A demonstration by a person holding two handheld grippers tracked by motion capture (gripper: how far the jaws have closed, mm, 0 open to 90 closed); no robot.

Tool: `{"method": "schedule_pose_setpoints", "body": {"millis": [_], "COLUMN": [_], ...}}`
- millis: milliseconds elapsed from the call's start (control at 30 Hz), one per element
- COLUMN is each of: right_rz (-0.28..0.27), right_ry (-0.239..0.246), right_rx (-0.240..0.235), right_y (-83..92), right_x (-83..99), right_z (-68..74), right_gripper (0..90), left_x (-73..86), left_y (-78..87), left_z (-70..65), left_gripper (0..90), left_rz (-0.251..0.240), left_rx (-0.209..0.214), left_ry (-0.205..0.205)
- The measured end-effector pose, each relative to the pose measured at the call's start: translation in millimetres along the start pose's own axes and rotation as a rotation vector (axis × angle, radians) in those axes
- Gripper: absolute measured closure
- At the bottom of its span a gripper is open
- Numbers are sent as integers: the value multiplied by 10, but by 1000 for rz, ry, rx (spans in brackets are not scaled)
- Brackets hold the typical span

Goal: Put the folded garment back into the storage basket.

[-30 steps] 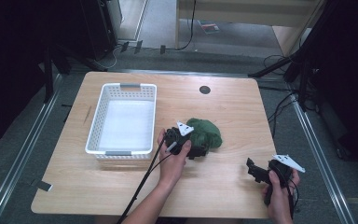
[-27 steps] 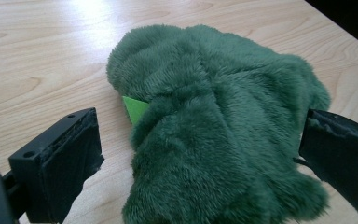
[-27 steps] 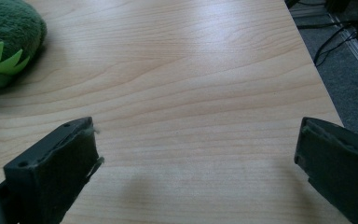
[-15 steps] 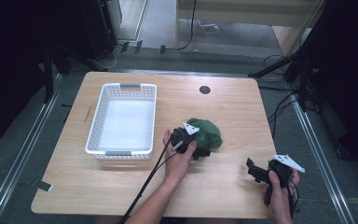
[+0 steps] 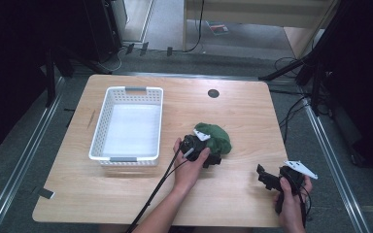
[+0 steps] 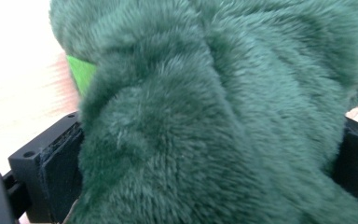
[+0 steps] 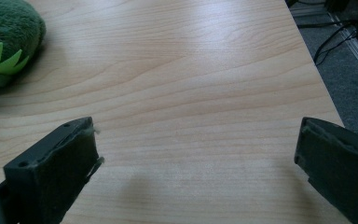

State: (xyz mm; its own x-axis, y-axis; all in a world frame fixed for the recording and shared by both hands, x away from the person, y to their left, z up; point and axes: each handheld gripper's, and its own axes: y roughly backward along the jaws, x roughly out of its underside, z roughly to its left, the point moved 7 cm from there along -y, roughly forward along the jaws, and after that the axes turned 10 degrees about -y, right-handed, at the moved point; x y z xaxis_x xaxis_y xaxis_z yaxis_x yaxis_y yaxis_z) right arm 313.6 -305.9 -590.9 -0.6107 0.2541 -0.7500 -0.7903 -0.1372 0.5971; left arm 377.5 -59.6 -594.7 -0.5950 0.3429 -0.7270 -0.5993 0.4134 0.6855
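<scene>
A dark green plush toy (image 5: 217,137) with a light green felt trim lies on the wooden table, right of the white basket (image 5: 95,136). My left gripper (image 5: 212,158) is pushed up against its near side. In the left gripper view the plush toy (image 6: 223,107) fills the space between the two jaws, which stand wide apart on either side of the fur. My right gripper (image 5: 263,176) rests near the front right of the table, open, with bare wood between its jaws (image 7: 196,172). The plush toy (image 7: 4,32) sits off to its far left.
The white slotted basket is empty and stands left of centre. A round cable hole (image 5: 213,93) is set into the back of the table (image 5: 252,116). The table's right edge (image 7: 324,88) runs close beside the right gripper; cables and stands lie on the floor beyond.
The left hand has pushed its gripper to the right, further onto the plush toy. The right gripper has stayed where it was.
</scene>
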Motion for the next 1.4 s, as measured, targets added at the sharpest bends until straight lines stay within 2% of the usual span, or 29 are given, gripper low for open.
{"method": "schedule_pose_setpoints", "body": {"millis": [100, 167, 200, 233, 267, 300, 333, 433, 600, 733, 867, 1033, 1400], "right_rz": [0, 0, 0, 0, 0, 0, 0, 0, 0, 0, 0, 0, 2], "right_ry": [0, 1, 2, 1, 2, 2, 2, 2, 2, 2, 4, 6, 6], "right_rx": [-1, -1, -1, -1, -1, -1, 0, 0, 0, 0, 0, 1, 3], "right_y": [1, 1, 1, 0, 1, 1, 1, 0, -1, 0, 0, 1, 2], "right_x": [0, 0, 1, 0, 1, 1, 1, 0, 0, 0, 0, 2, 2], "right_z": [0, 0, 0, 1, 0, 0, 0, 1, 0, 1, 1, 2, 1], "right_gripper": [0, 0, 0, 0, 0, 0, 0, 0, 0, 0, 0, 0, 0], "left_x": [-2, 4, 0, -5, -13, -24, -36, -70, -125, -201, -269, -361, -475], "left_y": [-2, 6, 17, 26, 41, 54, 67, 119, 214, 325, 445, 597, 882], "left_z": [-12, -10, -13, -13, -9, -8, -8, 3, 17, 15, 23, 49, 238], "left_gripper": [0, 6, 82, 82, 150, 150, 207, 253, 271, 277, 279, 284, 309], "left_rz": [3, 10, 5, 1, -6, -12, -20, -39, -69, -112, -137, -182, -248], "left_rx": [-3, -12, -15, -14, -17, -16, -15, -8, -3, 9, 28, 33, 14], "left_ry": [0, -14, -19, -23, -24, -25, -17, -12, -15, 4, 8, 17, 40]}}
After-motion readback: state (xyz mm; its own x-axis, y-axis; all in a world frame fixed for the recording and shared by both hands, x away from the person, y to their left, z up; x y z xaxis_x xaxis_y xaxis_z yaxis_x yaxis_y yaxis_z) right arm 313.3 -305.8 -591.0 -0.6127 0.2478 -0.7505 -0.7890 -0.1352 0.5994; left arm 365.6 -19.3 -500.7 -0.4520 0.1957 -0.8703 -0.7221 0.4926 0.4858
